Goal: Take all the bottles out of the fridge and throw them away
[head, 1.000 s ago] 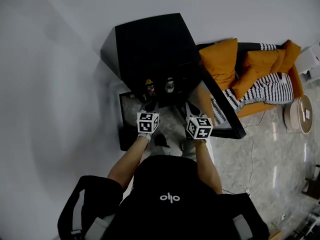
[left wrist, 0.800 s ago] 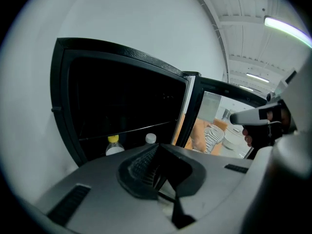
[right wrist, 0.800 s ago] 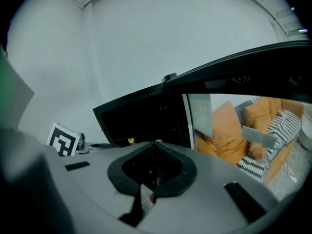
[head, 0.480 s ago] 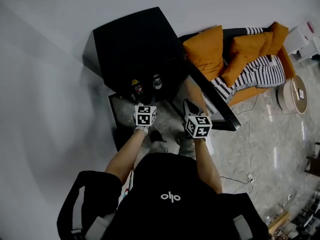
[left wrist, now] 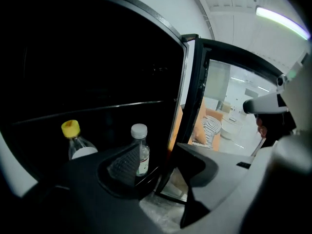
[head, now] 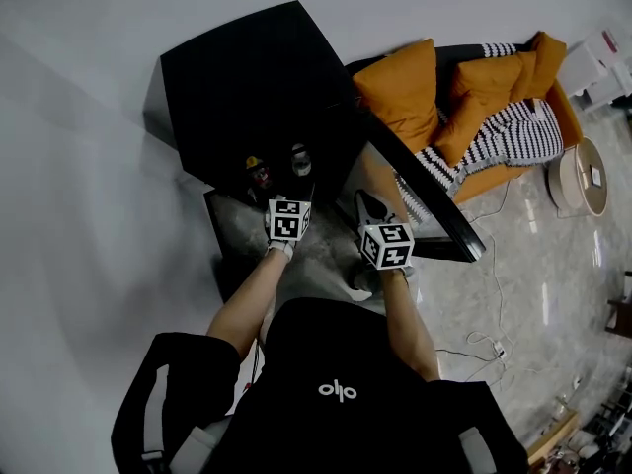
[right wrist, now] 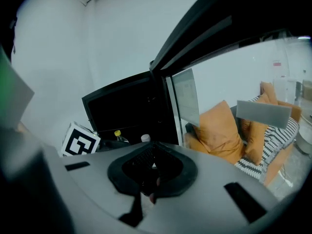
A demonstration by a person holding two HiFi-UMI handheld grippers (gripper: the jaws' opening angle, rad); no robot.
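A black fridge [head: 247,77] stands against the wall with its door [head: 415,200] swung open to the right. Two clear bottles stand low inside it, one with a yellow cap [head: 257,169] [left wrist: 74,140] and one with a white cap [head: 299,158] [left wrist: 140,147]. My left gripper [head: 293,194] [left wrist: 156,160] is just in front of them. Its jaws have just been opening and stand apart with nothing between them; the white-capped bottle shows behind the left finger. My right gripper [head: 370,208] [right wrist: 153,162] is shut and empty, near the door.
An orange sofa [head: 425,107] with cushions and a striped blanket [head: 513,141] sits right of the fridge, behind the door. A round white table [head: 583,176] and cables [head: 484,344] are on the marble floor further right. A white wall runs along the left.
Both grippers have moved forward and down toward the fridge opening. The left one now sits closer to the two bottles.
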